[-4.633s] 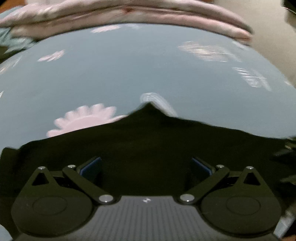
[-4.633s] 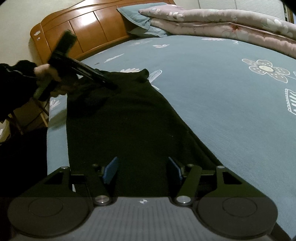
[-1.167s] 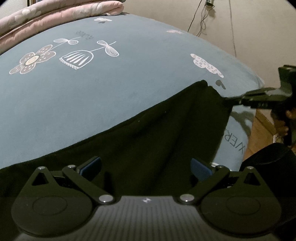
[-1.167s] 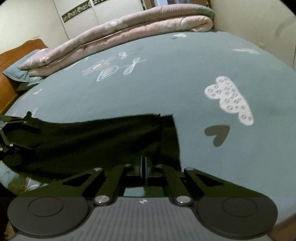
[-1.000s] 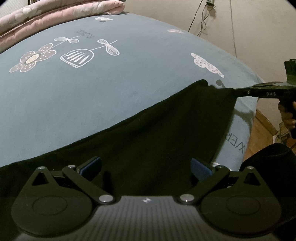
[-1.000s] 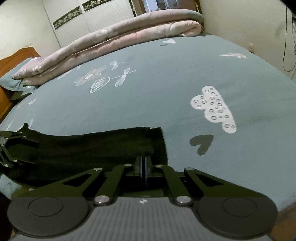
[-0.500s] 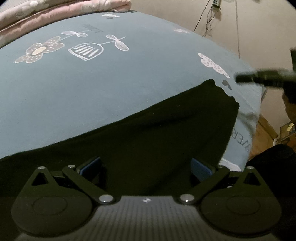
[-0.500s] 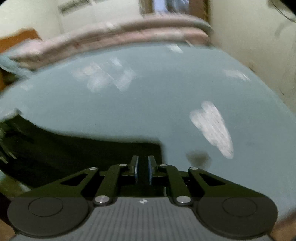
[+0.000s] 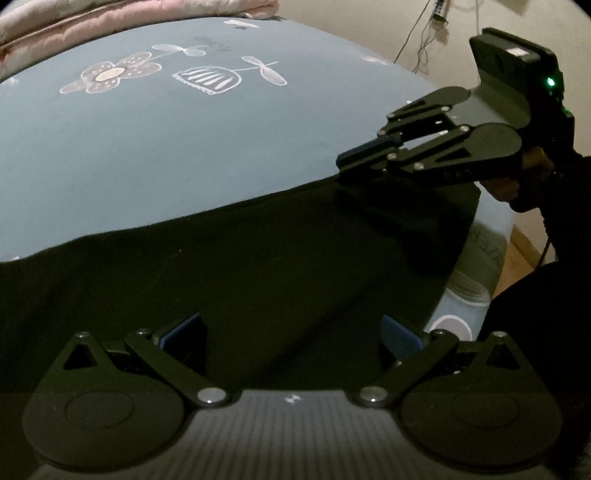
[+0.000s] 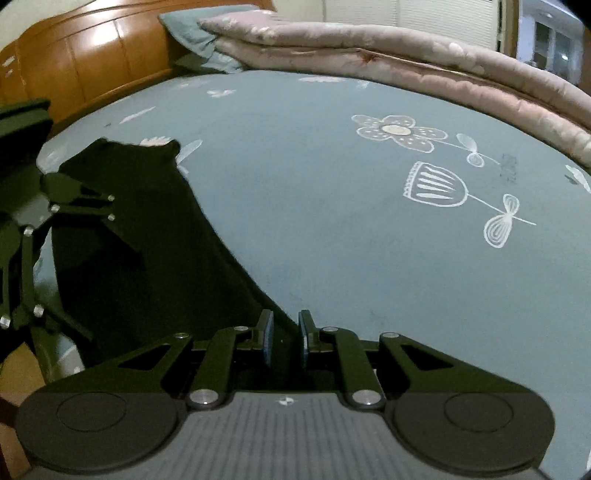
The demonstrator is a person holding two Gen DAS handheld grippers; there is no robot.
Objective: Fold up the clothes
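A black garment (image 9: 258, 258) lies spread flat along the near edge of the blue-grey bed sheet (image 9: 184, 147). My left gripper (image 9: 291, 332) hovers over its middle, open wide, with nothing between the pads. In the left wrist view my right gripper (image 9: 341, 160) hangs just above the garment's far edge, held by a hand (image 9: 517, 184). In its own view the right gripper (image 10: 284, 339) has its jaws opening, with a narrow gap. The garment's (image 10: 147, 258) edge lies below the jaws and the pads press on nothing.
A folded pink quilt (image 10: 406, 48) runs along the far side of the bed. A pillow (image 10: 192, 33) lies against the wooden headboard (image 10: 92, 55). In the left wrist view the mattress edge (image 9: 491, 240) drops to the wooden floor (image 9: 524, 251) on the right. Cables (image 9: 436, 22) hang on the wall.
The right gripper let go of the garment's corner, its jaws parted, and it swung inward along the far edge, rolling to face the headboard. The left gripper drifted slightly over the cloth.
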